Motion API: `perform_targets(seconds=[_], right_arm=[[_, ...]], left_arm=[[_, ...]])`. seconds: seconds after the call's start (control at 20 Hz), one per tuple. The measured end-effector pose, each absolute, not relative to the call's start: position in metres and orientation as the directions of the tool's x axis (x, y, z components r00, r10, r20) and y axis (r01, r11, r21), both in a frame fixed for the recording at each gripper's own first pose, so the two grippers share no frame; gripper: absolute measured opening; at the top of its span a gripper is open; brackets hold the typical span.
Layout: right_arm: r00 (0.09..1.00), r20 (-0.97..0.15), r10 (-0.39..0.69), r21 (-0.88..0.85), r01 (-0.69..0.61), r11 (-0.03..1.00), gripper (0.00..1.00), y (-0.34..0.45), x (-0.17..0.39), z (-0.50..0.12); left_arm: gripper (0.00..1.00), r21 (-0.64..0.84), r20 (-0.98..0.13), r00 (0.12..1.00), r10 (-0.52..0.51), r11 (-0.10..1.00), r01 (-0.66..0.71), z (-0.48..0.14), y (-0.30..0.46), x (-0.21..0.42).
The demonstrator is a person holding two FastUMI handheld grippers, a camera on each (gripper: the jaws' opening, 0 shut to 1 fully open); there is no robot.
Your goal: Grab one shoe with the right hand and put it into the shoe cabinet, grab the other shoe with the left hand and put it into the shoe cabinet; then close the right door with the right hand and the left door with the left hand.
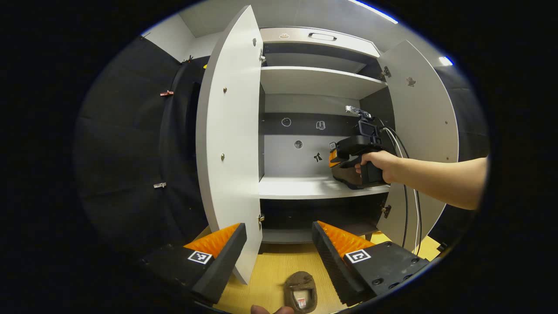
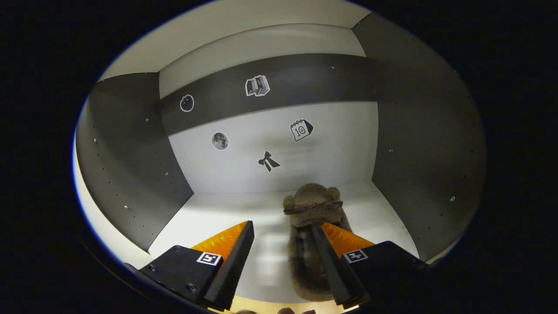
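Observation:
A brown fuzzy shoe [image 2: 311,207] lies on the middle shelf [image 2: 226,218] of the shoe cabinet, toe toward the back wall. My right gripper [image 2: 281,231] is open over that shelf, its right finger overlapping the shoe's side. The second brown shoe [image 1: 301,292] lies on the wooden floor in front of the cabinet, just below my open left gripper [image 1: 279,244]. In the left gripper view a hand holds the right gripper [image 1: 335,159] inside the cabinet at the shelf's right end.
Both cabinet doors stand open: the left door [image 1: 229,144] juts out close to my left finger, the right door [image 1: 420,122] is swung wide behind the person's forearm [image 1: 440,179]. An upper shelf [image 1: 314,80] sits above. Cables hang by the right door.

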State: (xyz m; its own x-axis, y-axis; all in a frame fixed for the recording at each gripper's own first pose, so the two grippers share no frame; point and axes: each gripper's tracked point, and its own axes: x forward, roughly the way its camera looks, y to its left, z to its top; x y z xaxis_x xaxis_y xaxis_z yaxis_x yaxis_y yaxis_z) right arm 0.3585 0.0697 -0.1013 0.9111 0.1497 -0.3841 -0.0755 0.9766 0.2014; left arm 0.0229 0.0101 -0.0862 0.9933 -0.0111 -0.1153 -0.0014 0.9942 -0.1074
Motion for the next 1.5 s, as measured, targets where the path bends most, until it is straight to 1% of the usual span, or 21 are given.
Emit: perform_targets(seconds=[0.1,0.2,0.4,0.6,0.75,0.9,1.05,1.15,1.25,1.3,1.35,1.5], right_arm=[[0.918,-0.367,0.149,0.186,-0.084,0.979,0.89,0.066,0.345,-0.094],[0.936,-0.323,0.144,0.167,-0.094,0.982,0.91,0.062,0.332,-0.079],[0.974,-0.172,0.145,0.121,-0.125,0.985,0.92,0.060,0.289,-0.031],[0.989,-0.035,0.145,0.072,-0.143,0.987,0.96,0.062,0.223,0.005],[0.987,0.028,0.160,0.057,-0.161,0.985,0.96,0.061,0.172,0.024],[0.988,0.067,0.142,0.054,-0.145,0.988,0.96,0.043,0.130,0.041],[0.989,0.083,0.119,0.075,-0.125,0.989,0.96,0.019,0.097,0.050],[0.992,0.095,0.087,0.076,-0.094,0.993,0.96,-0.002,0.078,0.052],[0.995,0.084,0.059,0.078,-0.065,0.995,0.96,-0.021,0.061,0.048],[0.996,0.081,0.047,0.078,-0.054,0.995,0.96,-0.030,0.053,0.048],[0.996,0.082,0.035,0.077,-0.041,0.996,0.96,-0.039,0.047,0.050],[0.997,0.081,0.002,0.055,-0.006,0.998,0.96,-0.068,0.030,0.055]], left_arm=[[0.95,-0.111,-0.118,0.993,-0.019,0.994,0.006,-0.088,0.006,0.020],[0.95,-0.107,-0.117,0.993,-0.027,0.994,0.015,-0.091,0.002,0.017],[0.95,-0.097,-0.145,0.989,-0.038,0.995,0.025,-0.110,-0.005,0.010],[0.95,-0.084,-0.206,0.978,-0.042,0.996,0.025,-0.149,-0.007,0.002],[0.95,-0.058,-0.283,0.956,-0.074,0.997,0.059,-0.192,-0.014,-0.007],[0.96,-0.050,-0.363,0.926,-0.103,0.995,0.091,-0.239,-0.021,-0.014],[0.96,-0.025,-0.443,0.883,-0.156,0.987,0.162,-0.287,-0.033,-0.015],[0.95,-0.032,-0.478,0.857,-0.192,0.979,0.201,-0.317,-0.045,-0.010],[0.89,-0.062,-0.513,0.831,-0.213,0.975,0.212,-0.343,-0.052,0.000],[0.87,-0.072,-0.533,0.818,-0.214,0.975,0.209,-0.356,-0.054,0.005],[0.87,-0.075,-0.551,0.808,-0.207,0.977,0.199,-0.368,-0.055,0.011],[0.85,-0.041,-0.603,0.783,-0.156,0.986,0.164,-0.401,-0.051,0.030]])
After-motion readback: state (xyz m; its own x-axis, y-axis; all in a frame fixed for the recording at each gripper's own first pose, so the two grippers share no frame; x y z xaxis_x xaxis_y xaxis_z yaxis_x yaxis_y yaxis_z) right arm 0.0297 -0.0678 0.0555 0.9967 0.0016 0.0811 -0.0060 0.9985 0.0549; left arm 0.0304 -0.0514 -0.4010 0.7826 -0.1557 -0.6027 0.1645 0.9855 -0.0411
